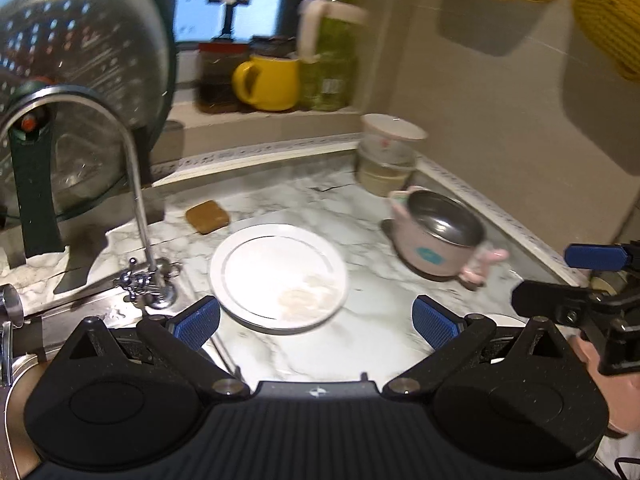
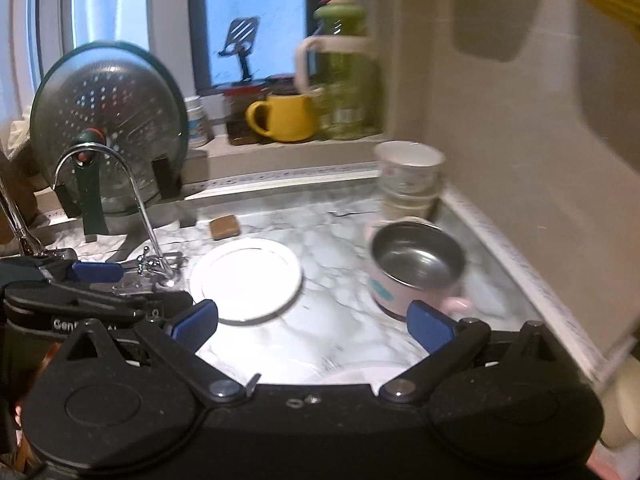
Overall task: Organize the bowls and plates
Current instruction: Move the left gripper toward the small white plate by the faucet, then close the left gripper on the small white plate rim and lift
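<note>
A white plate (image 1: pixel 279 274) lies flat on the marble counter (image 1: pixel 372 320), just ahead of my open, empty left gripper (image 1: pixel 316 322); it also shows in the right wrist view (image 2: pixel 245 278). A pink bowl with a steel inside (image 1: pixel 436 236) stands to the right of the plate, seen too in the right wrist view (image 2: pixel 414 270). Stacked pale bowls (image 1: pixel 387 156) stand in the back right corner, also in the right wrist view (image 2: pixel 409 182). My right gripper (image 2: pixel 312 326) is open and empty above the counter, near the pink bowl. Another white dish rim (image 2: pixel 360 374) shows partly under it.
A curved tap (image 1: pixel 136 216) and sink edge lie left. A colander behind a glass lid (image 2: pixel 108 128) stands at back left. A brown sponge (image 1: pixel 207 216) lies behind the plate. A yellow mug (image 1: pixel 268 82) and jars sit on the sill. The wall is close on the right.
</note>
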The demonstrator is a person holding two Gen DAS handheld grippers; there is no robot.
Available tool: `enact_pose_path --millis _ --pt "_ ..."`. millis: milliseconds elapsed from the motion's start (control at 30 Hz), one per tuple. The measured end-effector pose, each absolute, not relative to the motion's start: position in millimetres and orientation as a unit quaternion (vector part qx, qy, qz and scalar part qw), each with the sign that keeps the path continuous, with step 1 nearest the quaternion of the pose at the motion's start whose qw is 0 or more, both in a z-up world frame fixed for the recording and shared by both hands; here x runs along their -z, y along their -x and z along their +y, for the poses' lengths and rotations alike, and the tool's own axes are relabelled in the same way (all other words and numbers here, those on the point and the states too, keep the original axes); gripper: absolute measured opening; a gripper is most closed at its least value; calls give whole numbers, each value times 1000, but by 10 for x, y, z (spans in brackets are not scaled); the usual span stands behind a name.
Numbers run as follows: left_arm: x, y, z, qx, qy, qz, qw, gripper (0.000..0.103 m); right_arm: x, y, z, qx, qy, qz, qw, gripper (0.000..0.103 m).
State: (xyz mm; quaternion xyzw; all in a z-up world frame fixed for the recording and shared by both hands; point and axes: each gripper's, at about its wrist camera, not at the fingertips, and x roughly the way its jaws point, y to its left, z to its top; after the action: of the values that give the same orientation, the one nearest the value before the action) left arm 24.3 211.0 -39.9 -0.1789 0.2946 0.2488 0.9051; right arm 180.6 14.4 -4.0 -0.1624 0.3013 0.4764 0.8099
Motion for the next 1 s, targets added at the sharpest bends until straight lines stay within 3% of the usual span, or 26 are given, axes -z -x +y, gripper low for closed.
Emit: enact_pose_path --millis 367,433,567,700,1000 --pt "798 -412 2714 -286 212 306 883 101 539 -2385 1033 -496 159 388 761 82" --pt "859 -463 2787 -285 217 310 880 94 635 -2489 1149 -490 151 408 755 79" --pt "970 -570 2901 -284 230 317 875 91 806 -2658 1365 -486 133 445 741 75" --pt "1113 -666 3042 -285 256 331 862 75 973 -2761 1532 -483 125 472 726 72" --pt "1267 -706 3273 -285 319 330 842 58 1251 -2959 1714 -477 92 519 704 51"
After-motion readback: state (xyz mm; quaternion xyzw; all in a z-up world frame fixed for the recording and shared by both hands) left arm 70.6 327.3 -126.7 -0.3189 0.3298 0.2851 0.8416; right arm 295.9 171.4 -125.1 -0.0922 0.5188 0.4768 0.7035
